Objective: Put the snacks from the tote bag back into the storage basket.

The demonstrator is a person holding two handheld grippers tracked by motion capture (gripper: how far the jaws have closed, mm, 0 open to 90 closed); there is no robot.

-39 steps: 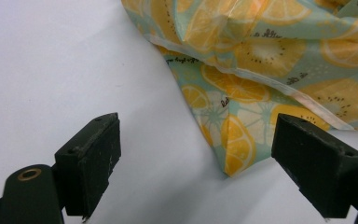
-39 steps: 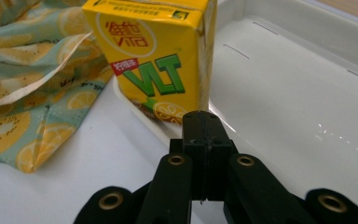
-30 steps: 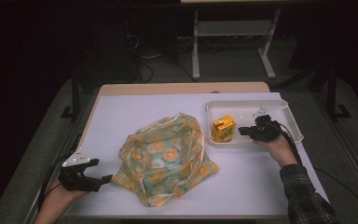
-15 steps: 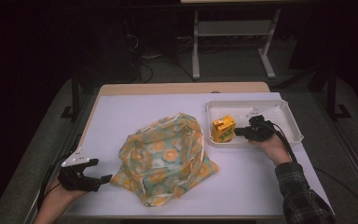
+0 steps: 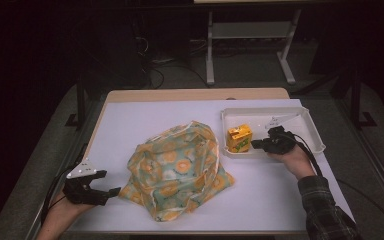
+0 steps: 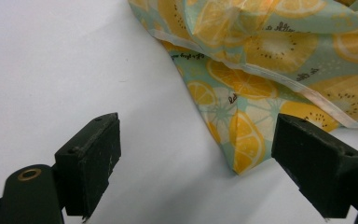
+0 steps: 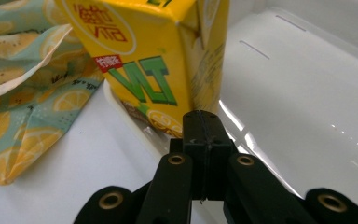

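A yellow juice carton (image 5: 239,138) stands upright in the left end of a white tray (image 5: 311,126). My right gripper (image 5: 258,145) is shut with nothing in it, its tips just right of the carton. In the right gripper view the shut gripper (image 7: 204,119) sits right at the carton's (image 7: 154,60) lower edge, over the tray (image 7: 307,93). A crumpled lemon-print cloth bag (image 5: 177,167) lies mid-table. My left gripper (image 5: 111,191) stands open at the bag's lower-left corner. In the left gripper view the gripper (image 6: 198,128) has that corner of the bag (image 6: 242,149) between its jaws, untouched.
A white sheet (image 5: 130,120) covers the table, with bare room left of and behind the bag. The bag's edge (image 7: 28,84) lies close to the tray's left rim. A metal stand (image 5: 250,35) is on the floor beyond the table.
My right gripper has moved left across the tray, up to the carton. The left gripper and the bag have stayed put.
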